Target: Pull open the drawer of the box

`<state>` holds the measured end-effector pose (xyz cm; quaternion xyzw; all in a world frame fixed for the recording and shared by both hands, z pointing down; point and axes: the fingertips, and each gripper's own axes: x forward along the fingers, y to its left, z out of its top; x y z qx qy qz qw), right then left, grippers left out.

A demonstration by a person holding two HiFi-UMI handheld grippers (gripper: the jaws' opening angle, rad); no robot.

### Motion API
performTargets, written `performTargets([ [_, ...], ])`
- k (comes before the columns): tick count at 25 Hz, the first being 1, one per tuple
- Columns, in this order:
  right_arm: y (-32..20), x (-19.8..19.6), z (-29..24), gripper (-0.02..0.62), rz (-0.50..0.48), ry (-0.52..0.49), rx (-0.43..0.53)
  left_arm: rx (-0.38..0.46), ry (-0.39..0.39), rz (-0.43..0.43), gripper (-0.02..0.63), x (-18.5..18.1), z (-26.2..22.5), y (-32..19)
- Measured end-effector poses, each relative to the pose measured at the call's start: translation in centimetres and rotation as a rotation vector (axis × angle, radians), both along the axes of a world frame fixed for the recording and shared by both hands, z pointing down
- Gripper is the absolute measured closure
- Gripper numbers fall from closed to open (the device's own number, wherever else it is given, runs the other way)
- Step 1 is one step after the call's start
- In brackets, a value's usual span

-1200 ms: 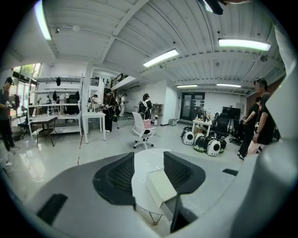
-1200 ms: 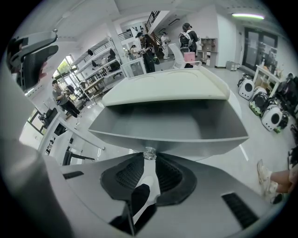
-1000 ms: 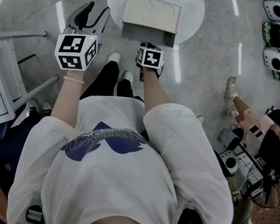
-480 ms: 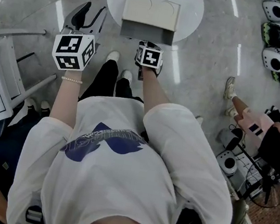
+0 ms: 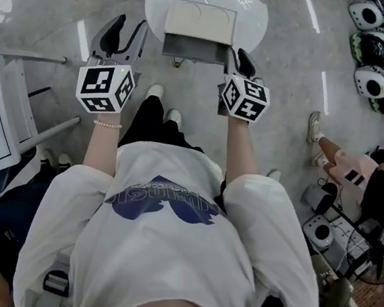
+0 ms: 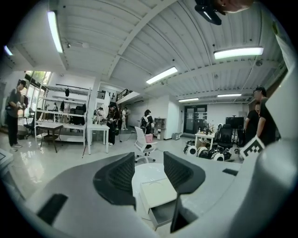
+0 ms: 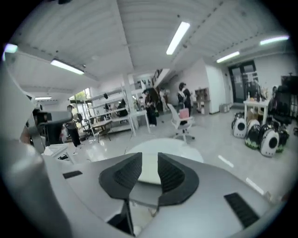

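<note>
Head view: box (image 5: 201, 20) sits on the table (image 5: 255, 16), at its near edge.
Drawer (image 5: 196, 47): already out, overhanging the table's near rim (grey inside shows).
Left gripper (image 5: 127, 30): off the table's left rim, jaws wide apart, nothing between them.
Right gripper (image 5: 237, 57): at the table's near-right rim, just beside the drawer's corner; jaws a narrow gap apart, empty.
Handling: probably light and stiff; the box could slide on the glossy table, so any pull wants steadying, and thin walls may flex if pinched hard.
Hold: the drawer's front edge, mid-width, judged best.
</note>
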<state>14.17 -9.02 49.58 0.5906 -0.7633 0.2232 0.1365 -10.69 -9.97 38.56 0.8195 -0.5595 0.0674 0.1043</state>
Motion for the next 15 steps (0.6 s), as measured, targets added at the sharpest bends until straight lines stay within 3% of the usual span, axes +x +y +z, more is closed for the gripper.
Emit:
performTargets([
  [4, 0.4, 0.8, -11.4, 0.512, -0.031, 0.035, 0.292, 0.077, 0.01, 0.011, 0.426, 1.7, -3.7, 2.2],
  [8, 1.6, -0.5, -18.3, 0.537, -0.059, 0.089, 0.488, 0.162, -0.007, 0.071, 0.44, 3.7, -7.7, 3.7],
  [10, 2.2, -1.5, -20.4, 0.579, -0.072, 0.133, 0.56, 0.198, -0.033, 0.087, 0.461, 4.3, -9.2, 4.0],
  [13, 2.5, -2.5, -22.1, 0.595, -0.086, 0.179, 0.62, 0.227, -0.064, 0.081, 0.574, 4.4, -10.7, 3.7],
  [15, 2.2, -2.9, -22.9, 0.597, -0.084, 0.199, 0.639, 0.242, -0.078, 0.076, 0.598, 4.4, -11.4, 3.4],
])
